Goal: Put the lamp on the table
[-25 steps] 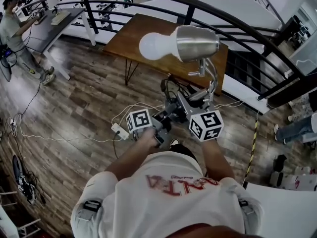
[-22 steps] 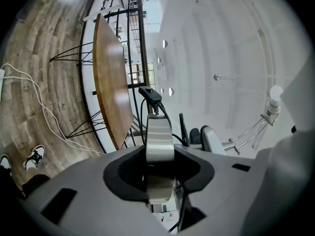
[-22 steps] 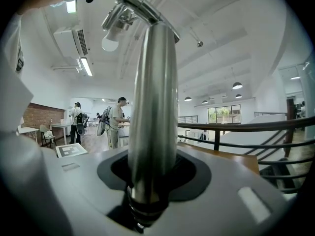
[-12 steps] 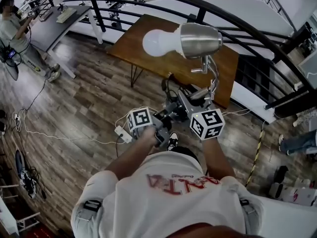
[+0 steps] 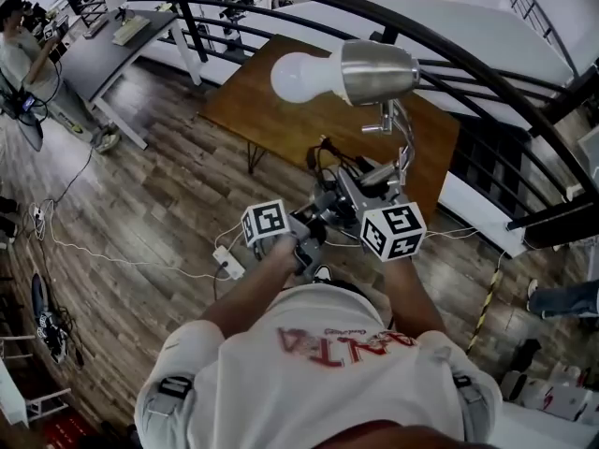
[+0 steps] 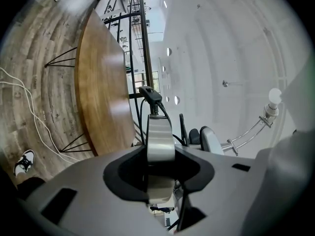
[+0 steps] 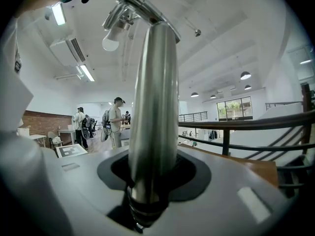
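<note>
While the lamp (image 5: pixel 379 71) is up in the air, both grippers are on it and none of it rests on the worktop (image 5: pixel 271 110).

Far left, head view: a person (image 5: pixel 21 52) stands at a grey desk (image 5: pixel 98 54). A white cable (image 5: pixel 112 262) and a power strip (image 5: pixel 227 262) lie on the wood floor (image 5: pixel 159 185).

Left gripper (image 5: pixel 314 232): jaws clamped on a flat silvery part low on the lamp. In the left gripper view that part (image 6: pixel 160 136) sits square between the jaws, with a black plug (image 6: pixel 150 95) and cable at its far end. The left forearm reaches forward from the torso, angled inward. Its marker cube (image 5: pixel 265 224) faces up.

Centre: the thin stem rises from the grippers and bends at the top. The metal shade lies roughly level, with the white bulb (image 5: pixel 299 78) pointing left. In the head view the shade overlaps the wooden worktop. The grippers are over the floor by its near edge.

Right gripper (image 5: pixel 365 190): jaws closed on the lamp's round metal column. In the right gripper view the column (image 7: pixel 155 107) runs straight up from between the jaws, with the bulb at its top. The right forearm goes straight forward. Its marker cube (image 5: pixel 393 230) is near the left one, not touching.

Right: a black curved railing (image 5: pixel 449 40) runs behind the worktop.
</note>
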`<state>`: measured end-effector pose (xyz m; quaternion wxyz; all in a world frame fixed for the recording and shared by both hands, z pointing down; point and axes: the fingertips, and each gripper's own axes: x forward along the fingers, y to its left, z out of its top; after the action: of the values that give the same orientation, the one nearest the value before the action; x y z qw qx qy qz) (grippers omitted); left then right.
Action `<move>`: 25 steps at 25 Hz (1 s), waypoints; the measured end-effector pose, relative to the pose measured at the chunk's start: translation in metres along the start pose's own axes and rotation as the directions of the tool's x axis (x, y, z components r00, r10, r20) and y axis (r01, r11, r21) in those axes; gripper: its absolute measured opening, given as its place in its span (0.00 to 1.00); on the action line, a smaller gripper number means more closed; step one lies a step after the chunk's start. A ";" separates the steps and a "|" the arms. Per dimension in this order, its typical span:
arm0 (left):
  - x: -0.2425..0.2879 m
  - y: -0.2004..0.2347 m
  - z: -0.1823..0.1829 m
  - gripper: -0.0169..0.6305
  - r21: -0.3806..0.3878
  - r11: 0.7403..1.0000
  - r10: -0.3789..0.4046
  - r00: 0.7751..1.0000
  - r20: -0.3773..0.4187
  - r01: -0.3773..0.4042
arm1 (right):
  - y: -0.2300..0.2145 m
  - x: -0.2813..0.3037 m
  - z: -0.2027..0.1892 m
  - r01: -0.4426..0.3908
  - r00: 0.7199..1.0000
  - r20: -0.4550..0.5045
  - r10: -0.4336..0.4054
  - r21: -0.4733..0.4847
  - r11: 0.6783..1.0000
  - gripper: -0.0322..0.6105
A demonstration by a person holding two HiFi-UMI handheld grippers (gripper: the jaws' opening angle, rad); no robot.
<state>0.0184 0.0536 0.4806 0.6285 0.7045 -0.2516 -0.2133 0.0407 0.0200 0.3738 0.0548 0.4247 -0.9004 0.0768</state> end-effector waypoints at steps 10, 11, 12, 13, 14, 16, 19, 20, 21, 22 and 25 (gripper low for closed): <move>0.054 0.022 0.028 0.25 -0.009 0.997 0.080 0.996 0.045 -0.079 | -0.062 0.035 -0.012 -0.063 0.998 -0.004 0.063 0.050 0.997 0.31; 0.060 0.024 0.030 0.25 -0.008 0.996 0.085 0.995 0.044 -0.085 | -0.068 0.038 -0.013 -0.062 0.998 -0.005 0.063 0.055 0.997 0.31; 0.066 0.025 0.031 0.25 -0.008 0.996 0.088 0.995 0.040 -0.088 | -0.075 0.039 -0.013 -0.059 0.998 -0.005 0.059 0.058 0.997 0.31; 0.072 0.027 0.032 0.25 -0.007 0.996 0.090 0.995 0.034 -0.089 | -0.081 0.040 -0.014 -0.053 0.999 -0.005 0.054 0.061 0.997 0.31; 0.079 0.027 0.032 0.25 -0.006 0.996 0.090 0.996 0.027 -0.090 | -0.088 0.040 -0.014 -0.046 0.999 -0.006 0.047 0.062 0.997 0.31; 0.092 0.029 0.033 0.25 -0.009 0.996 0.088 0.996 0.011 -0.088 | -0.102 0.040 -0.014 -0.030 1.000 -0.006 0.031 0.066 0.997 0.31; 0.111 0.033 0.046 0.25 -0.015 0.996 0.086 0.996 -0.022 -0.086 | -0.122 0.053 -0.013 0.001 1.000 -0.007 -0.001 0.077 0.997 0.31; 0.116 0.034 0.053 0.25 -0.017 0.996 0.085 0.996 -0.035 -0.085 | -0.128 0.059 -0.012 0.014 1.000 -0.008 -0.014 0.081 0.997 0.31; 0.122 0.034 0.058 0.25 -0.018 0.996 0.083 0.995 -0.049 -0.084 | -0.134 0.064 -0.011 0.029 1.000 -0.008 -0.028 0.084 0.996 0.31; 0.128 0.034 0.060 0.25 -0.017 0.997 0.079 0.995 -0.064 -0.081 | -0.140 0.065 -0.010 0.044 0.999 -0.009 -0.044 0.084 0.995 0.31; 0.148 0.034 0.060 0.25 -0.013 0.998 0.064 0.992 -0.111 -0.066 | -0.158 0.063 -0.008 0.092 0.996 -0.008 -0.091 0.075 0.993 0.31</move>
<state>0.0945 -0.0885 0.5097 0.6538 0.7014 -0.2374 -0.1554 0.1237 -0.1252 0.4064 0.0445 0.4671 -0.8763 0.1091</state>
